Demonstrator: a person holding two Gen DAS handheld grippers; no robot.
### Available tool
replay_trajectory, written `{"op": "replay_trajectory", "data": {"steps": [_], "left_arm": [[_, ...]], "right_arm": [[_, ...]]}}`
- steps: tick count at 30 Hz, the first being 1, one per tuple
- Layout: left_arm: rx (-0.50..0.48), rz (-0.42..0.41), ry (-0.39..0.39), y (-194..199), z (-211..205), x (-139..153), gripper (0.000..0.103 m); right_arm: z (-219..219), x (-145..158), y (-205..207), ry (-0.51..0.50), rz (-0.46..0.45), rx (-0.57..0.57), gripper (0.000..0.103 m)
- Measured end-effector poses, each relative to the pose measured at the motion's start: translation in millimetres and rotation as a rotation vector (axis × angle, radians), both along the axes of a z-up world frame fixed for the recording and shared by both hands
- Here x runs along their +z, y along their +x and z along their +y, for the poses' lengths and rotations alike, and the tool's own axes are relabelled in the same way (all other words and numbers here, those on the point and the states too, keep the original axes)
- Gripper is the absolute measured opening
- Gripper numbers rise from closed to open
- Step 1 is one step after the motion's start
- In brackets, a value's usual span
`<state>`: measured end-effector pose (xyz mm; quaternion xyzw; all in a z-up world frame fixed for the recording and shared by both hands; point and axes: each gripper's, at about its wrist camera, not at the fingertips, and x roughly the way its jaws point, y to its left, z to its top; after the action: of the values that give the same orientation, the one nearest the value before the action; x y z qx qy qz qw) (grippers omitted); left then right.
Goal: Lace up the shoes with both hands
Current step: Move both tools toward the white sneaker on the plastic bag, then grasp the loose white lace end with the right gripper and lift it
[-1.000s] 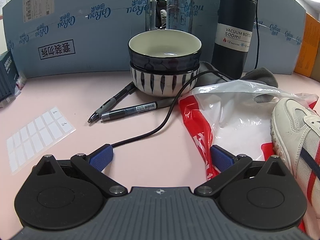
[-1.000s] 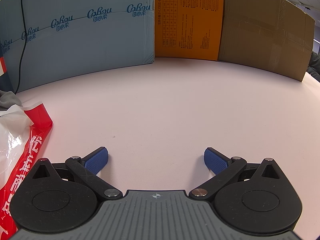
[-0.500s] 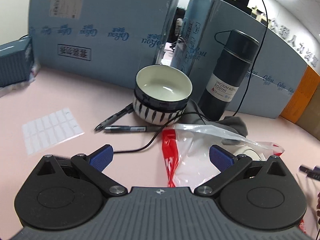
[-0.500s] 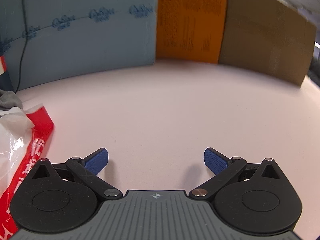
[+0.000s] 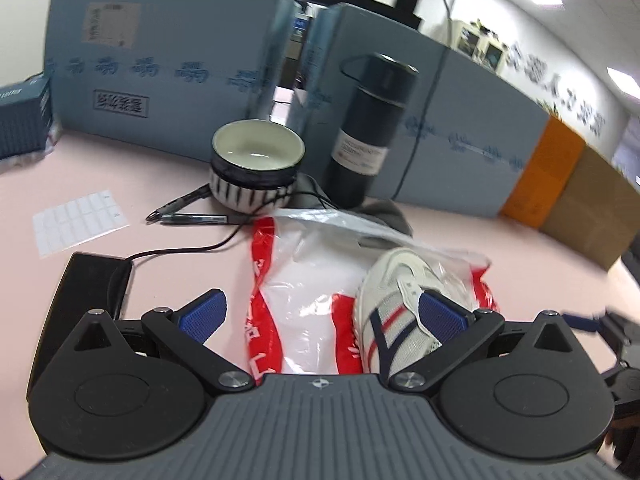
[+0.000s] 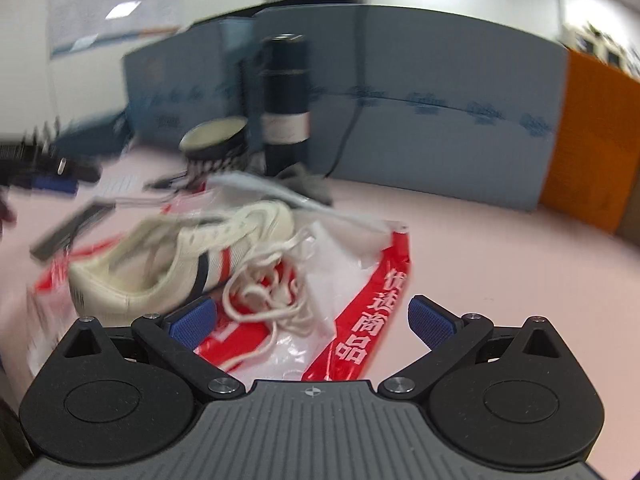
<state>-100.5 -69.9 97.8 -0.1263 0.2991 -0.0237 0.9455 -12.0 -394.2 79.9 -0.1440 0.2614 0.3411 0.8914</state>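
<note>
I have both grippers spread wide and empty. A second ago my right gripper (image 6: 312, 318) faced bare table and cardboard; now it has swung round to the shoe (image 6: 180, 256), and the loose laces (image 6: 268, 292) lie heaped just ahead of its fingers, between them. My left gripper (image 5: 322, 314) has lifted and tipped down in the same time: the shoe (image 5: 400, 300), then at the edge of its view, now sits right in front, with the right-side pad (image 5: 442, 314) overlapping it. I judge this the approach finished, not yet a grasp; no lace is pinched.

The shoe lies on the red-and-white bag (image 5: 304, 280), in front of the bottle (image 5: 372, 136) and bowl (image 5: 258, 168). Its long axis runs from me toward the bottle, toe at the bottle end, heel near my left gripper. The laces spill off the side away from the bowl. The right view is blurred, so I cannot tell which eyelets are threaded.
</note>
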Motion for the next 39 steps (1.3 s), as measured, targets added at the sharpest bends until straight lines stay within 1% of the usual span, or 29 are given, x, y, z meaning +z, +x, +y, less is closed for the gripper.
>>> {"op": "replay_trajectory", "data": {"steps": [1, 3, 6, 9, 12, 13, 15, 17, 18, 20, 21, 22, 23, 24, 28, 31, 33, 36, 39], "left_arm": [[-0.011, -0.003, 0.015, -0.7, -4.2, 0.0, 0.103], [-0.026, -0.012, 0.032, -3.4, -10.3, -0.2, 0.103], [-0.023, -0.011, 0.045, -8.6, -14.1, 0.3, 0.103], [-0.012, -0.011, 0.055, -14.9, -14.5, 0.9, 0.103], [0.012, -0.006, 0.065, -20.2, -14.1, 0.0, 0.103], [0.022, -0.003, 0.067, -21.4, -13.6, 0.0, 0.103], [0.038, -0.003, 0.071, -24.4, -12.5, 0.5, 0.103], [0.049, -0.005, 0.076, -27.0, -10.9, 1.4, 0.103], [0.055, -0.005, 0.080, -28.4, -10.2, 1.8, 0.103], [0.070, -0.004, 0.083, -31.5, -8.4, 2.2, 0.103], [0.076, -0.002, 0.081, -32.6, -7.0, 1.9, 0.103], [0.082, 0.001, 0.078, -33.3, -5.7, 1.5, 0.103], [0.087, 0.003, 0.076, -33.8, -4.9, 1.3, 0.103], [0.092, 0.005, 0.075, -34.4, -4.4, 1.1, 0.103], [0.093, 0.010, 0.072, -35.3, -3.4, 0.7, 0.103], [0.077, 0.019, 0.061, -33.3, -5.5, -1.3, 0.103], [0.060, 0.024, 0.054, -30.9, -8.0, -2.5, 0.103], [0.026, 0.026, 0.046, -25.5, -15.1, -3.8, 0.103], [-0.012, 0.023, 0.041, -20.4, -23.0, -4.2, 0.103]], "right_arm": [[7.6, -0.5, -0.8, -0.036, -0.023, 0.035, 0.101], [19.0, 0.4, -0.9, -0.075, -0.059, 0.112, 0.100], [30.4, 7.2, 11.7, -0.084, -0.071, 0.177, 0.100], [36.5, 10.7, 25.3, -0.118, -0.140, 0.155, 0.099], [47.9, -0.6, 36.1, -0.218, -0.209, 0.151, 0.098], [51.9, -5.7, 38.6, -0.242, -0.221, 0.154, 0.093], [58.7, -16.1, 42.4, -0.271, -0.230, 0.164, 0.088], [62.5, -23.1, 44.5, -0.279, -0.231, 0.182, 0.084], [64.4, -26.1, 45.4, -0.285, -0.231, 0.195, 0.080], [67.8, -31.2, 46.9, -0.299, -0.228, 0.223, 0.068], [68.0, -32.5, 48.5, -0.298, -0.216, 0.234, 0.052], [67.8, -33.6, 50.6, -0.295, -0.199, 0.244, 0.033], [67.4, -34.0, 53.2, -0.284, -0.174, 0.252, 0.021], [66.3, -33.5, 56.1, -0.265, -0.147, 0.252, 0.008], [55.7, -20.8, 63.7, -0.145, -0.073, 0.210, 0.006], [43.2, 5.6, 63.1, -0.024, -0.063, 0.166, 0.006], [37.3, 29.6, 61.7, 0.044, -0.084, 0.144, 0.006], [27.0, 69.4, 57.8, 0.125, -0.139, 0.126, 0.006], [20.3, 106.4, 52.1, 0.164, -0.226, 0.110, 0.006]]}}
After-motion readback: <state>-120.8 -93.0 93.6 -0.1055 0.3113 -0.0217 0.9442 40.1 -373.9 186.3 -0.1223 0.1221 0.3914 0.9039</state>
